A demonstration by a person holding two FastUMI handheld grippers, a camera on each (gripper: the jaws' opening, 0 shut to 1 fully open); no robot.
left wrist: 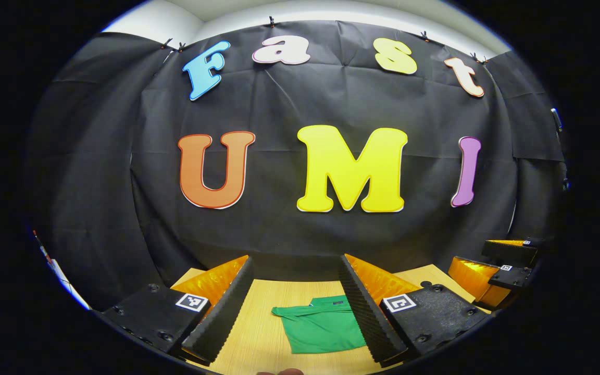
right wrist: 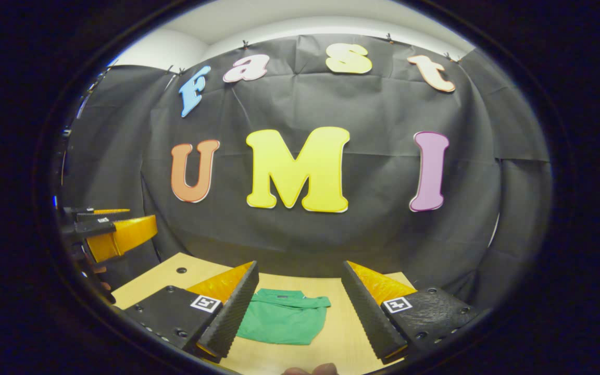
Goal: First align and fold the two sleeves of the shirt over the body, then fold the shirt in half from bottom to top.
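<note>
Left gripper (left wrist: pixel 296 307): fingers spread wide apart, nothing between them, held level and pointing forward; seen from the right gripper view at far left (right wrist: pixel 115 229), raised. Right gripper (right wrist: pixel 300 307): fingers likewise spread wide, gripping nothing, level; seen from the left gripper view at far right (left wrist: pixel 508 268)

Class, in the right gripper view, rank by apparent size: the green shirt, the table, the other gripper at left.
1. table, largest.
2. green shirt.
3. left gripper, smallest, though it is farther off, so its true size is unsure.
</note>
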